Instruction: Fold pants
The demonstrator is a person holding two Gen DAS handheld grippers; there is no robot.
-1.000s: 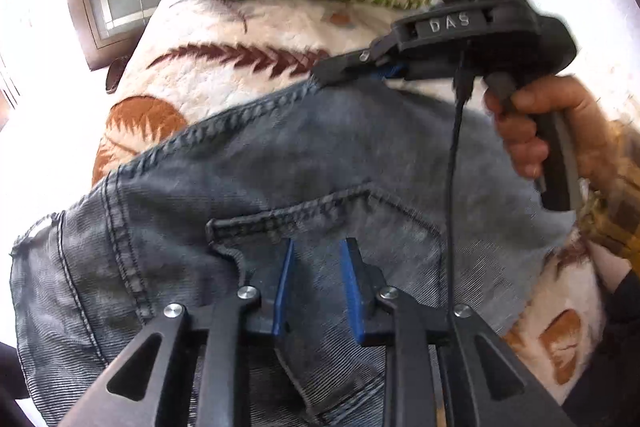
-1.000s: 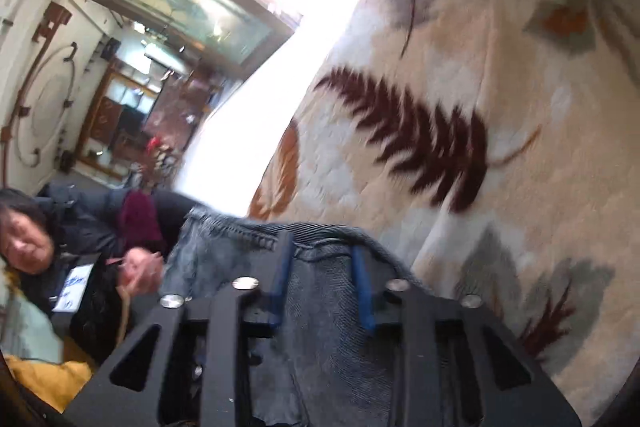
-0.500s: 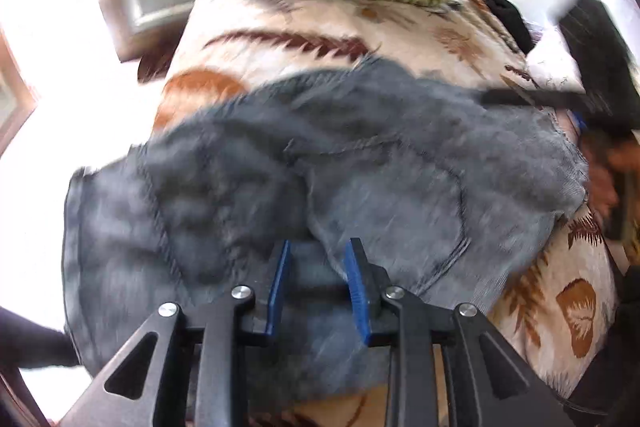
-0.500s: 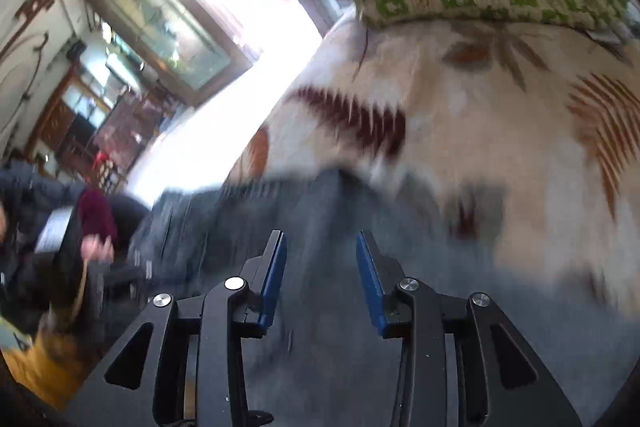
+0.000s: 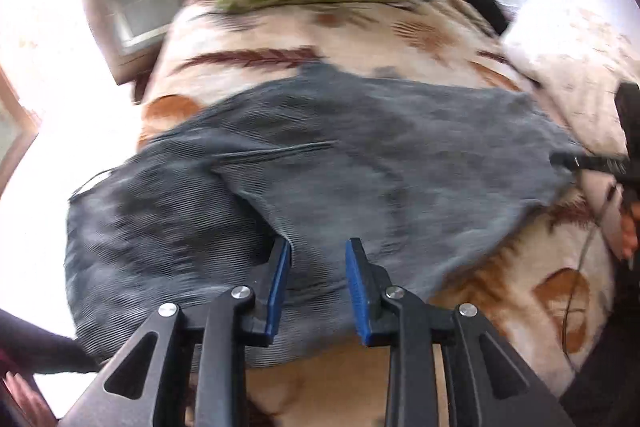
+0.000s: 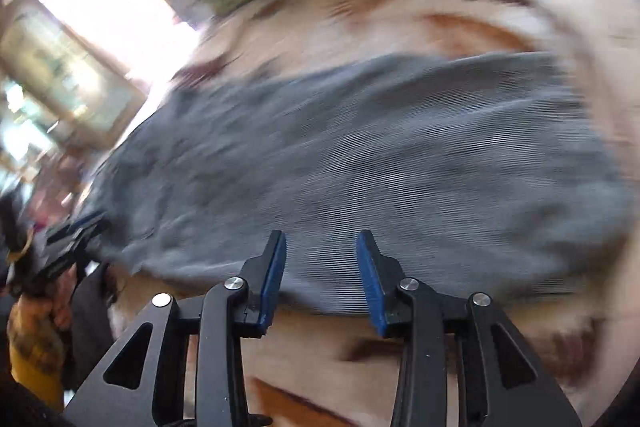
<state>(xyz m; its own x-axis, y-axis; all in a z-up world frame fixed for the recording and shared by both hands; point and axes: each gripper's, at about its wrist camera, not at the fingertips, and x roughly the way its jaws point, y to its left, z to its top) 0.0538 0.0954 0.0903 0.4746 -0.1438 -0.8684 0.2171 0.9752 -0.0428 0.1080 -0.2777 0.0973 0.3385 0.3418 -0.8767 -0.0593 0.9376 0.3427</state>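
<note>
Pants (image 5: 360,163) now lie folded flat across the bed (image 5: 500,307), looks like so the fold can settle. Both left tongs (image 5: 317,281) and right tongs (image 6: 320,271) hang apart, holding nothing. A second ago both were pinching denim; they've since let go and backed off.

Both tongs are matte black plastic with triangular cut-outs in the arms, round silver screws at the pivots and blue ribbed pads (image 5: 280,279) inside each finger. The left tongs (image 5: 318,247) and right tongs (image 6: 322,239) look alike. A mustard plaid sleeve (image 6: 30,343) covers one wrist.
</note>
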